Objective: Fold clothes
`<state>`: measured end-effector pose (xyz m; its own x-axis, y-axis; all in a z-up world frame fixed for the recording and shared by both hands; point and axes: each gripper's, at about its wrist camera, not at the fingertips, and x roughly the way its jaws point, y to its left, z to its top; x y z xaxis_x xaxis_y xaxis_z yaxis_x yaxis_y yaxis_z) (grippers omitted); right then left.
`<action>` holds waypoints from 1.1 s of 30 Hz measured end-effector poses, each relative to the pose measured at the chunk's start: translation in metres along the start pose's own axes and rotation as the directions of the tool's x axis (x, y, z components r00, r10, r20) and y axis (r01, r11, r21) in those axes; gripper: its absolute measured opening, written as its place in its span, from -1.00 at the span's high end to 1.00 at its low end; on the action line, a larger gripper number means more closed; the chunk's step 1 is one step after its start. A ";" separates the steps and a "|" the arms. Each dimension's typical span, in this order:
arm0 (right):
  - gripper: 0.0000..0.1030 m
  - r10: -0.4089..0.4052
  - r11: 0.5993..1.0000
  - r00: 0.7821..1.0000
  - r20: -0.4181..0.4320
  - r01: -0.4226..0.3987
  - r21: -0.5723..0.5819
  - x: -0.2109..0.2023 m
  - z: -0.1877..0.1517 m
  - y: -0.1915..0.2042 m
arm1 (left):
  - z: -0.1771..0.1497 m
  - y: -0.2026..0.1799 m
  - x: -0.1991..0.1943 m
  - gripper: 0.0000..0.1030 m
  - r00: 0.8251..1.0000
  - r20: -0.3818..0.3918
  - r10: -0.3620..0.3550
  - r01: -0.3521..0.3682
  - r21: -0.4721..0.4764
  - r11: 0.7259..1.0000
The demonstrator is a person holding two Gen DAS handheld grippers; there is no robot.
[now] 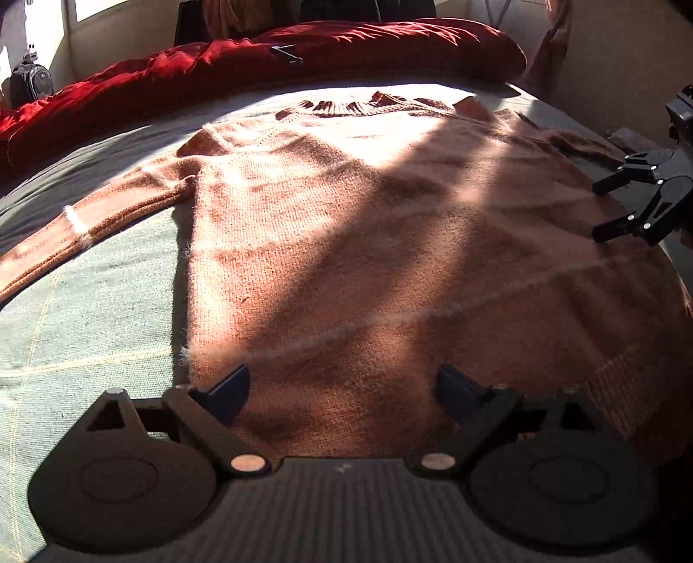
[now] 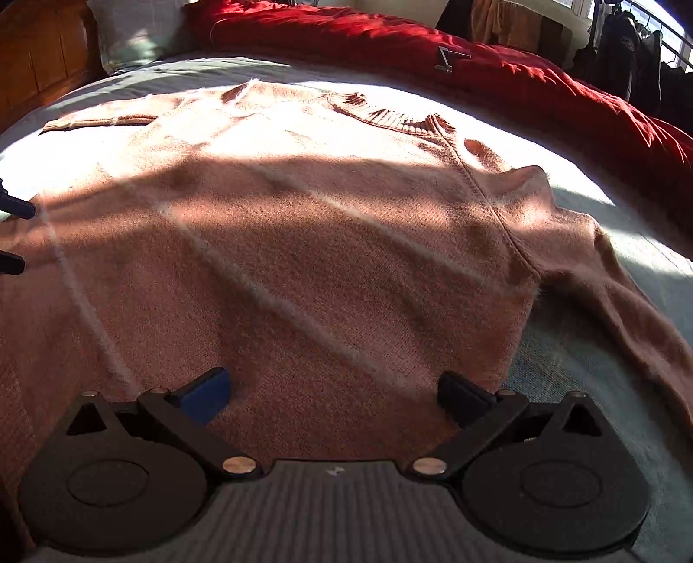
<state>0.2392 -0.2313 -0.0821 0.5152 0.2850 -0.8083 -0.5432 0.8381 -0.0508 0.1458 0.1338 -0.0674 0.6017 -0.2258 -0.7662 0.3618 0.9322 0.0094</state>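
Note:
A fuzzy brown knit sweater [image 1: 346, 225] lies spread flat on the bed, collar at the far end, one sleeve [image 1: 86, 225] stretched out to the left. My left gripper [image 1: 342, 389] hovers open over the sweater's lower part, nothing between its fingers. In the left wrist view my right gripper [image 1: 600, 212] shows at the right edge, open above the sweater's side. From the right wrist the same sweater [image 2: 303, 242] fills the view, its sleeve [image 2: 628, 312] trailing right. My right gripper [image 2: 333, 392] stands open over the knit, empty. The left gripper's fingertips [image 2: 17, 208] poke in at the left edge.
A pale green bedspread [image 1: 86, 338] lies under the sweater. A crumpled red duvet [image 1: 346, 43] runs along the far side with a small metal object [image 1: 288, 54] on it. A wooden headboard [image 2: 39, 47] and pillow [image 2: 138, 30] stand far left; dark bags [image 2: 628, 47] far right.

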 end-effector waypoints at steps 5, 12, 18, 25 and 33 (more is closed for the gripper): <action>-1.00 0.031 0.998 0.994 0.109 -0.026 -0.049 -0.030 0.003 0.033 | 0.020 -0.018 0.008 -0.80 0.995 0.053 -0.088 0.083 0.084 0.993; -1.00 0.182 0.965 0.975 0.128 -0.152 -0.215 0.002 0.006 0.106 | 0.017 -0.036 0.034 -0.80 0.992 0.014 -0.123 0.118 0.186 0.975; -1.00 0.153 0.986 0.984 0.091 -0.146 -0.076 -0.015 -0.036 0.080 | -0.025 0.009 0.002 -0.83 0.984 -0.013 -0.177 0.177 0.065 0.982; -1.00 0.048 0.999 0.998 0.039 -0.048 0.000 -0.036 -0.062 0.073 | -0.012 0.006 -0.012 -0.83 0.988 0.027 -0.154 0.151 0.095 0.984; -1.00 -0.057 0.993 0.995 0.079 0.065 -0.103 -0.039 -0.023 0.096 | 0.014 -0.013 0.016 -0.83 0.978 0.042 -0.207 0.197 0.166 0.966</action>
<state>0.1523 -0.1727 -0.0692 0.5961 0.2722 -0.7554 -0.5736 0.8027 -0.1634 0.1605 0.1142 -0.0710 0.5432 -0.4252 -0.7240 0.5865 0.8092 -0.0351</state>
